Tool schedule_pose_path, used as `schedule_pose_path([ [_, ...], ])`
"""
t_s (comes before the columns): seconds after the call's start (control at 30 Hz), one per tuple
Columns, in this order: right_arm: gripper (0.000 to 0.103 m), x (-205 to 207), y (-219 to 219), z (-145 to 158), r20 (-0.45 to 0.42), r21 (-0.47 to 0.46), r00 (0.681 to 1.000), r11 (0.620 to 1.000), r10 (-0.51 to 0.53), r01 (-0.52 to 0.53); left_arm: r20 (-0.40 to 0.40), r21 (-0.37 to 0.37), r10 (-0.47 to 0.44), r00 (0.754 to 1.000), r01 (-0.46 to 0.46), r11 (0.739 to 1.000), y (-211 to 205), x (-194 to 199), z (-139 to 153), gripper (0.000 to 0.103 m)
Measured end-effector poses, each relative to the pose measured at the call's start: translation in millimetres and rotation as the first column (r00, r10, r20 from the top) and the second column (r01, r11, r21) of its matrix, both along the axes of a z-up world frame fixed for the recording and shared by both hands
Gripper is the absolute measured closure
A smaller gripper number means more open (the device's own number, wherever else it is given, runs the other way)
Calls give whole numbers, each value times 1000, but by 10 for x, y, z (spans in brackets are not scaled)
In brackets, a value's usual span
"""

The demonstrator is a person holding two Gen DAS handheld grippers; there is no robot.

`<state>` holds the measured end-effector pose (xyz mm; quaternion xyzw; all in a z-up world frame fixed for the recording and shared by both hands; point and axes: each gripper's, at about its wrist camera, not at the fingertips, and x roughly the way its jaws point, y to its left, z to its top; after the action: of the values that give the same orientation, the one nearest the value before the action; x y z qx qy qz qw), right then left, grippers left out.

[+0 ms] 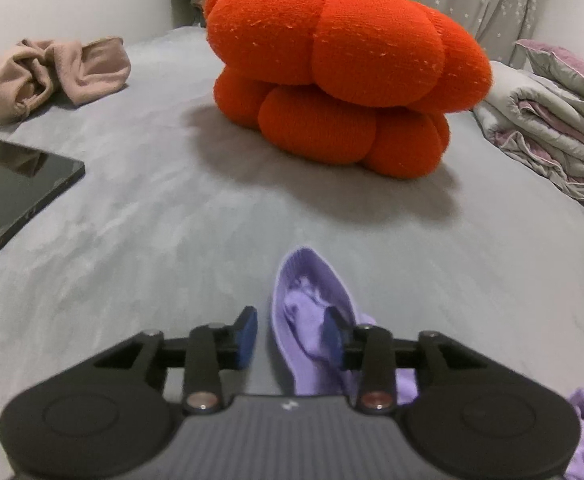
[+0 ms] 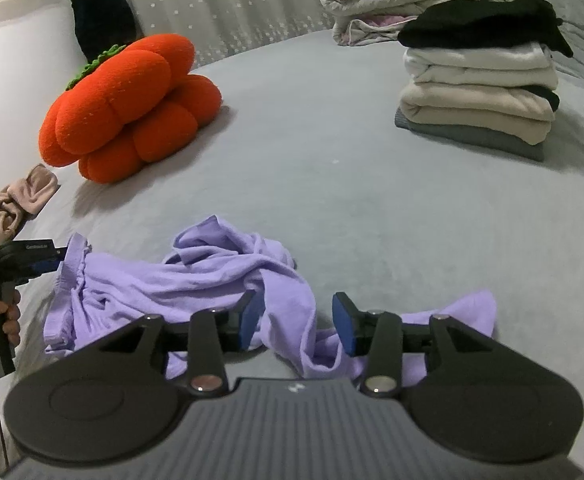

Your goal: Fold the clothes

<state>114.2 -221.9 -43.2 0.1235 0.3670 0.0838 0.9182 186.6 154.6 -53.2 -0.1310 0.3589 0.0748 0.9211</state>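
Purple top (image 2: 196, 280) lying crumpled on grey bed (image 2: 331, 184), nothing folded yet. Left gripper (image 1: 292, 336) half open around cuff, no pinch. Right gripper (image 2: 295, 320) half open over bunched cloth, empty. I'd grab edges, spread flat first.

Soft, even indoor light; the pumpkin cushion (image 1: 331, 76) casts a faint shadow on the bed (image 1: 140, 232). Fisheye bends the edges, corners darken, detail slightly soft.
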Motion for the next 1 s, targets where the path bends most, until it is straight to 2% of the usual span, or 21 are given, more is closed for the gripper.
schedule_pose_path([
  [0.3,54,-121,54,55,6,-6,999,999,40,-40,-58,-75,-28,998,24,997,-102,-404,15,56],
  [0.6,54,-241,86,78,9,2,999,999,52,-52,-89,-249,-78,993,53,967,-154,-796,-18,56],
  [0.67,54,-274,101,79,9,1,998,998,60,-60,-92,-295,-91,992,60,954,-169,-859,-59,59],
  [0.77,54,-320,148,86,14,7,996,996,90,-90,-92,-351,-100,991,61,934,-177,-919,-134,71],
  [0.9,54,-355,249,63,12,24,989,989,145,-145,-85,-379,-96,992,57,924,-183,-937,-168,89],
  [1.0,54,-364,349,22,4,10,984,984,179,-179,-72,-378,-86,994,53,924,-157,-988,-124,92],
])
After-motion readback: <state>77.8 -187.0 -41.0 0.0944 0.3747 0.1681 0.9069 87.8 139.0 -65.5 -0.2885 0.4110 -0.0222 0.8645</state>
